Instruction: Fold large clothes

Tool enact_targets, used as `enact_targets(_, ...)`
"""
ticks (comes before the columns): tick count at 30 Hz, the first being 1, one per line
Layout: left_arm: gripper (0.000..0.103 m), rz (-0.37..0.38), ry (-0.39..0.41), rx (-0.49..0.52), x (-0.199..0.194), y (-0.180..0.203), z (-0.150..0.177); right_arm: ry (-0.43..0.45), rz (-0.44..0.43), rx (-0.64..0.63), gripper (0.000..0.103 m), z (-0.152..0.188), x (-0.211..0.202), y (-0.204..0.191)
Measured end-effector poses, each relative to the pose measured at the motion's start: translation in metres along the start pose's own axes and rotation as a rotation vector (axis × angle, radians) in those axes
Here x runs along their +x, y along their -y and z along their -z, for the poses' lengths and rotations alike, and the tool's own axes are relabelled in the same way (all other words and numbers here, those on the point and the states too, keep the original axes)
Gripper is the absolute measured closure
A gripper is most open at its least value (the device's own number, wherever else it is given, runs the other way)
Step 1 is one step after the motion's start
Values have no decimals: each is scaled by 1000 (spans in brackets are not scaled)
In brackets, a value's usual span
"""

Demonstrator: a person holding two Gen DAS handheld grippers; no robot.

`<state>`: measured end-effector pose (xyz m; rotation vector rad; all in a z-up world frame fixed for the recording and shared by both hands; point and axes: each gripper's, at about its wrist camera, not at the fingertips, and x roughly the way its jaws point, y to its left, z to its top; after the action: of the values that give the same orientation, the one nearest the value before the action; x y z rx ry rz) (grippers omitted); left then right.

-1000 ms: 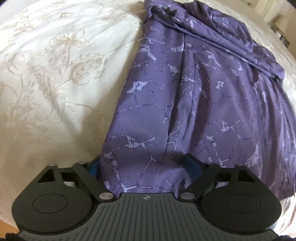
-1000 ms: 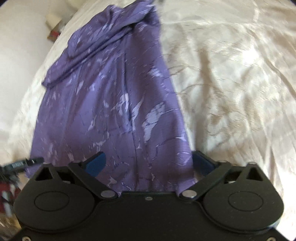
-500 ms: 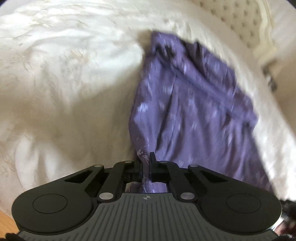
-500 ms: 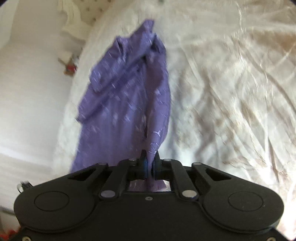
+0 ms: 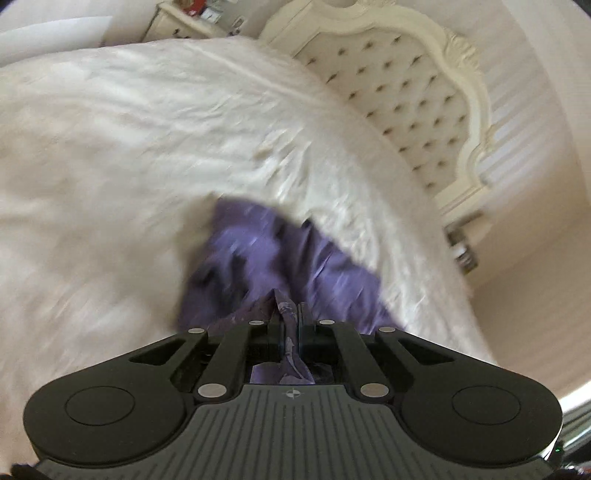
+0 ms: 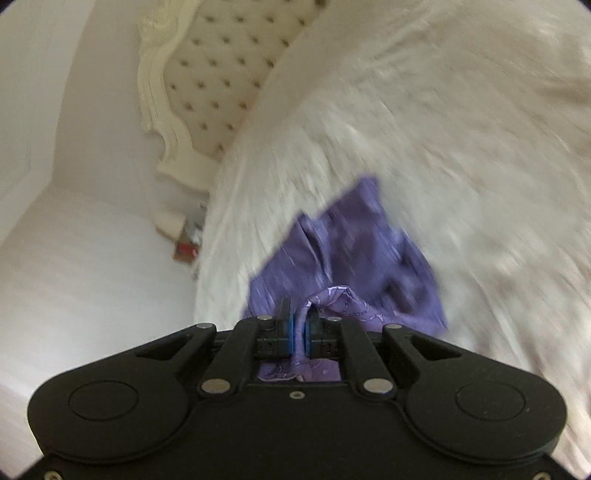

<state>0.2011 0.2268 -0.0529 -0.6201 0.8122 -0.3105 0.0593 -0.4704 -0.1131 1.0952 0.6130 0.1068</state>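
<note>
A purple garment (image 5: 273, 258) with a pale marbled print lies partly on the cream bedspread (image 5: 110, 155), its near end lifted off the bed. My left gripper (image 5: 290, 314) is shut on a pinched fold of the garment's near edge. In the right wrist view the same purple garment (image 6: 354, 251) hangs from my right gripper (image 6: 301, 314), whose blue pads are shut on another bunch of its edge. Both views are blurred by motion, and the cloth below the grippers is hidden.
A cream tufted headboard (image 5: 399, 85) with a carved frame stands at the far end of the bed, also the headboard (image 6: 221, 74) in the right wrist view. A nightstand with small items (image 5: 188, 22) sits far left. A small box (image 6: 186, 247) lies beside the bed.
Both grippers went from open over the flat garment to shut on its near edge, then rose with the cloth. The views tilted up, so the headboard now shows.
</note>
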Motion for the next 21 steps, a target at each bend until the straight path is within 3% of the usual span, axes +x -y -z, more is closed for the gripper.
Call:
enact_targets(4, 97, 25, 11, -5, 44, 5, -38, 40, 18, -35, 91, -31, 43, -18)
enact_targets(10, 97, 4, -25, -22, 112, 2, -76, 74, 85, -8, 91, -66, 105, -20)
enact_targets(19, 96, -112, -62, -17, 191, -10, -96, 28, 234, 14, 90, -107, 183, 0)
enact_targets(21, 91, -151, -83, -33, 205, -15, -97, -8, 258, -17, 83, -114, 202, 4)
